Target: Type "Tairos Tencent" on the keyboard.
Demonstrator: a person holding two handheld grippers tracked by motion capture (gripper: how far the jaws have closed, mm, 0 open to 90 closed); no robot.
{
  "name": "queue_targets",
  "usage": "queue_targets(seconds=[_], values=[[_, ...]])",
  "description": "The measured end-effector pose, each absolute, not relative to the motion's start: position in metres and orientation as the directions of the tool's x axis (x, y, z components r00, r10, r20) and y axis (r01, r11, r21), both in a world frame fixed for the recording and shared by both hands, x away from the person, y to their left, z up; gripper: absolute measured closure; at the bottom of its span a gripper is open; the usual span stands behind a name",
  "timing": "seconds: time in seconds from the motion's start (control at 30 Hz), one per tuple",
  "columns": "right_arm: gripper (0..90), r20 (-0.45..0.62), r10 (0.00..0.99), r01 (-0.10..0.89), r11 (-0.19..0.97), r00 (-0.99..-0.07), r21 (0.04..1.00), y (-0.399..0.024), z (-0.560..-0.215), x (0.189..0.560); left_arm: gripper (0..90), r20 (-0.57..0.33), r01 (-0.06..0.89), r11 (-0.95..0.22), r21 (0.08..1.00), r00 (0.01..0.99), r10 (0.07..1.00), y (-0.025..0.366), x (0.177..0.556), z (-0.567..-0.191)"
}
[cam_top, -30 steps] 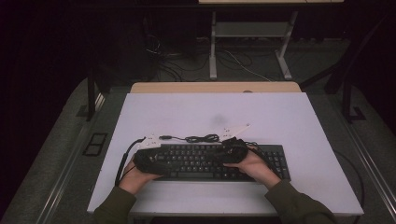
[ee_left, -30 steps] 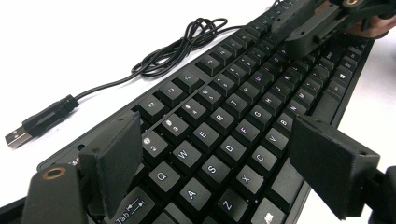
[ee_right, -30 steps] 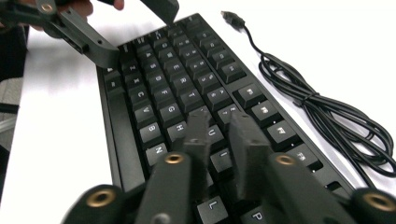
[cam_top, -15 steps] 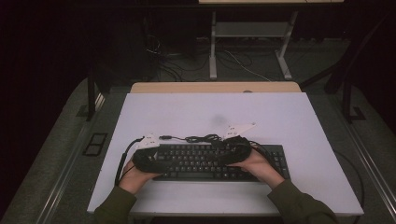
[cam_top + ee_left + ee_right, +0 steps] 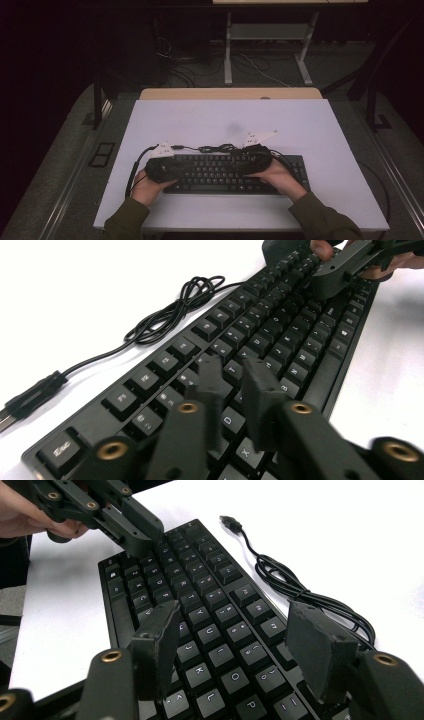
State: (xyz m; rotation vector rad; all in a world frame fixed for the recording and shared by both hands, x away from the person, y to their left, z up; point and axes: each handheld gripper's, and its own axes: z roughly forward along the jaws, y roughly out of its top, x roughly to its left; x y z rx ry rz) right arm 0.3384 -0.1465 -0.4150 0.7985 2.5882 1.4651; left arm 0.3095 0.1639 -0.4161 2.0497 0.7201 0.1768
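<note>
Keyboard (image 5: 235,172) typing — your left gripper (image 5: 235,390) fingers just closed nearly together, holding nothing; right gripper (image 5: 240,645) fingers just spread wide, empty — hands alternating over keys.

Left gripper (image 5: 239,390) fingers just closing, nearly together; right gripper (image 5: 240,645) fingers just opening, wide apart.

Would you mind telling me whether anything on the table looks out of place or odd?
One thing: the keyboard's cable lies loosely bunched on the table just behind it, and its plug rests free on the surface, connected to nothing. The keyboard itself lies flat, with no damage showing.
</note>
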Motion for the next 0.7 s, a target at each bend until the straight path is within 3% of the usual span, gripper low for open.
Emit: queue_targets(seconds=[0.17, 0.7], values=[[37.7, 0.194, 0.464, 0.405, 0.414, -0.864, 0.815, -0.147, -0.415, 0.338, 88.8, -0.151, 0.420, -0.408, 0.811, 0.824, 0.547, 0.159, 0.314, -0.415], [37.7, 0.191, 0.468, 0.405, 0.415, -0.863, 0.815, -0.147, -0.415, 0.339, 88.9, -0.138, 0.418, -0.455, 0.787, 0.837, 0.530, 0.140, 0.325, -0.424]])
